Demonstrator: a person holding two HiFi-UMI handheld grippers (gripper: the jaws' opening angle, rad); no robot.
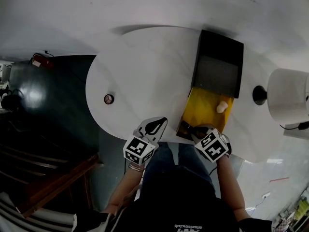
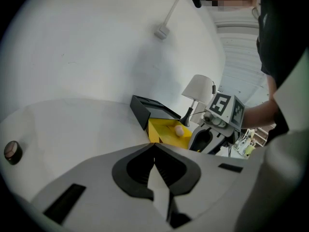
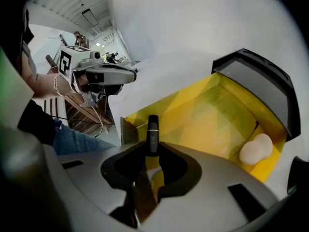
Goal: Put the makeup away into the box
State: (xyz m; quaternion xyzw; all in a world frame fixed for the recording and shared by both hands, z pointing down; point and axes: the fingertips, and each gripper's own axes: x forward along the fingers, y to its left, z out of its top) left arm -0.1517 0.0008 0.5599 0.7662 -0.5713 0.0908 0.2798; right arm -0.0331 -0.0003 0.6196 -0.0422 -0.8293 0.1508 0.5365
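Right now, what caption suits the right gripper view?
Right gripper holds a dark makeup tube over the yellow box containing a pale sponge.

My head view sits high above the white table (image 1: 145, 66) and looks steeply down. It takes in the whole top, the open yellow box (image 1: 207, 111), and the left gripper (image 1: 159, 123) and right gripper (image 1: 195, 130) at the near edge. The left gripper view rides low over the tabletop and looks almost level across it, towards the box and the right gripper beside it. The right gripper view tilts down, close over the box's near wall, into its yellow inside, with the left gripper at its upper left. All three views share the box and the pale sponge (image 1: 221, 107) in it.
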